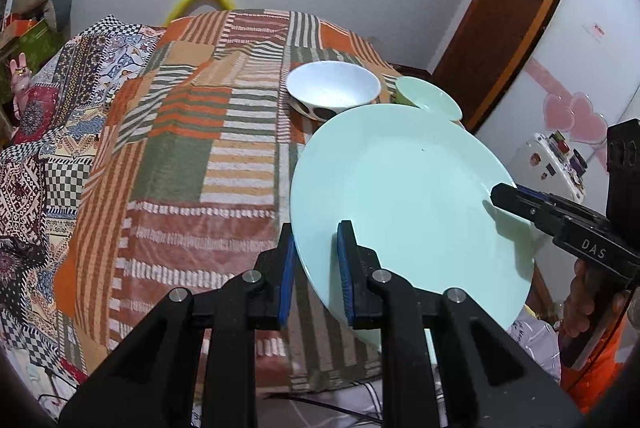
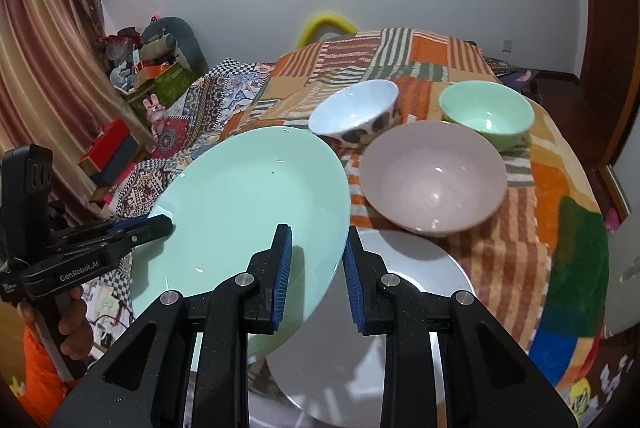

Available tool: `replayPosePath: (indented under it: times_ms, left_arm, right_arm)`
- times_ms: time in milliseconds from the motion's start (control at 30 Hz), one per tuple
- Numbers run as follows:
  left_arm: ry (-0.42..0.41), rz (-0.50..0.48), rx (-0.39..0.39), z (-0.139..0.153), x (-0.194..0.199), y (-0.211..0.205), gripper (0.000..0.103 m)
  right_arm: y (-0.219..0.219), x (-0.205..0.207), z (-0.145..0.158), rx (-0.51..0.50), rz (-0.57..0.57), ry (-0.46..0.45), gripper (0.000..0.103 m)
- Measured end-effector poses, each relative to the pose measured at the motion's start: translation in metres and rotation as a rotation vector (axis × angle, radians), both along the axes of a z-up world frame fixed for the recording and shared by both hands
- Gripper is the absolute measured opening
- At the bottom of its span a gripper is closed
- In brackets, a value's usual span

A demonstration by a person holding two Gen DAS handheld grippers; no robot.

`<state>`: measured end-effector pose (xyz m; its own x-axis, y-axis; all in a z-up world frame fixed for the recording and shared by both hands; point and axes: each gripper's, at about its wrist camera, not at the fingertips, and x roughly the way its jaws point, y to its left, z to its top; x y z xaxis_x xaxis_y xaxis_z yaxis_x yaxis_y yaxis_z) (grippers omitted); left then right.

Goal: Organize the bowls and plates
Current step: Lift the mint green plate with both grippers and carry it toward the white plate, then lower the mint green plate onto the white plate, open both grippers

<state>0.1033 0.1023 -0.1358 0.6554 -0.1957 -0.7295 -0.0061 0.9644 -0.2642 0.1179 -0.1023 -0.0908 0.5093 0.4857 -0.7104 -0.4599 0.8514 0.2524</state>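
Observation:
A large mint green plate (image 1: 404, 196) (image 2: 248, 212) is held tilted in the air above the table edge. My left gripper (image 1: 316, 264) straddles its left rim with jaws not fully closed; it also shows in the right wrist view (image 2: 160, 224). My right gripper (image 2: 316, 268) straddles its right rim with a gap at the pads; it also shows in the left wrist view (image 1: 504, 196). A white plate (image 2: 400, 308) lies under it. A pink bowl (image 2: 434, 176), a white spotted bowl (image 2: 354, 114) (image 1: 333, 88) and a green bowl (image 2: 486, 112) (image 1: 430, 96) stand behind.
The table carries a striped patchwork cloth (image 1: 192, 132) (image 2: 552, 212). A patterned bedspread (image 1: 48, 156) lies to the left. A white fridge (image 1: 576, 76) and a brown door (image 1: 504, 12) stand at the right. Boxes and toys (image 2: 156, 68) sit by the curtain.

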Motion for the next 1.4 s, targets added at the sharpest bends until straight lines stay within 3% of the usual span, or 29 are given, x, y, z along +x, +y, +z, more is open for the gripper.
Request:
replayPosePath:
  times_ms: [633, 1400]
  left_arm:
    - [0.109, -0.072, -0.001, -0.033, -0.007, -0.052, 0.019]
    - [0.268, -0.127, 0.042, -0.079, 0.029, -0.087, 0.019]
  right_arm:
    - [-0.053, -0.033, -0.024, 0.001, -0.066, 0.054, 0.024]
    - [-0.085, -0.031, -0.065, 0.015, -0.139, 0.193, 0.024]
